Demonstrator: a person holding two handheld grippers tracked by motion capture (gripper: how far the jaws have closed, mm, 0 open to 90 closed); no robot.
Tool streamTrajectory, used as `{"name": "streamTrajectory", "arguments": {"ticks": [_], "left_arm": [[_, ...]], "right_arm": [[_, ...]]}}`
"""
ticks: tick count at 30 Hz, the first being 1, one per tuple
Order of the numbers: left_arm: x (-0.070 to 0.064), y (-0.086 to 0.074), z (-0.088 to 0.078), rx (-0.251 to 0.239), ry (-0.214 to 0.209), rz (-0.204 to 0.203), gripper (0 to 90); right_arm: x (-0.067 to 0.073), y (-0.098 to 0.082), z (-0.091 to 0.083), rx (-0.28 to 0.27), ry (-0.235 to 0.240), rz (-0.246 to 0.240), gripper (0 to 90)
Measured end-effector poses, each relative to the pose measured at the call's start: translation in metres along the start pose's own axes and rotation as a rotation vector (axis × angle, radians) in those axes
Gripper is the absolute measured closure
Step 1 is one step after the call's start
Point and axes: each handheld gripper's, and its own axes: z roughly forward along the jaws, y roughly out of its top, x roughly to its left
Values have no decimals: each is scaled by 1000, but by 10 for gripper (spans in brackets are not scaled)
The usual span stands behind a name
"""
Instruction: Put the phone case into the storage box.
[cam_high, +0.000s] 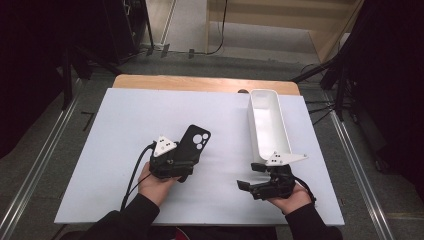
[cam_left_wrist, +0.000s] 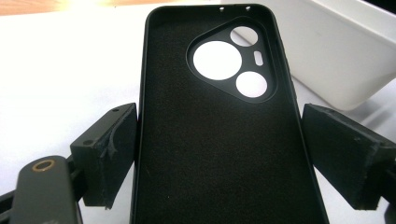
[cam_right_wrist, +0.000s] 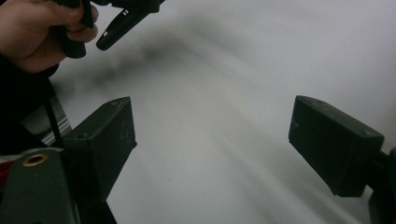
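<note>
A black phone case (cam_high: 196, 141) lies left of centre on the white board (cam_high: 115, 150), camera cut-outs at its far end. My left gripper (cam_high: 186, 159) has it by the near end. In the left gripper view the case (cam_left_wrist: 215, 140) spans the whole gap, felt inside facing up, and the pads (cam_left_wrist: 114, 149) sit against its long edges. My right gripper (cam_high: 247, 189) hovers near the front right of the board, pointing left. Its jaws stand wide apart with nothing between them (cam_right_wrist: 212, 140).
A long white bin (cam_high: 252, 125) stands empty at the right, running from mid-board to the far edge; its wall (cam_left_wrist: 336, 51) is just beyond the case. The person's left hand (cam_right_wrist: 37, 37) appears in the right gripper view. Bare wood edges the table's far side.
</note>
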Motion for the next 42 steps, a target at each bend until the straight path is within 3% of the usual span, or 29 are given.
{"name": "streamTrajectory", "arguments": {"ticks": [15, 21, 42], "left_arm": [[-5, -3, 5, -51, 8, -4, 128], [-4, -4, 10, -55, 21, 28, 128], [-8, -6, 17, -89, -8, -5, 128]], "right_arm": [[-1, 20, 9, 6, -21, 25, 145], [-4, 31, 14, -10, -28, 53, 145], [-9, 67, 34, -33, -30, 109, 146]]}}
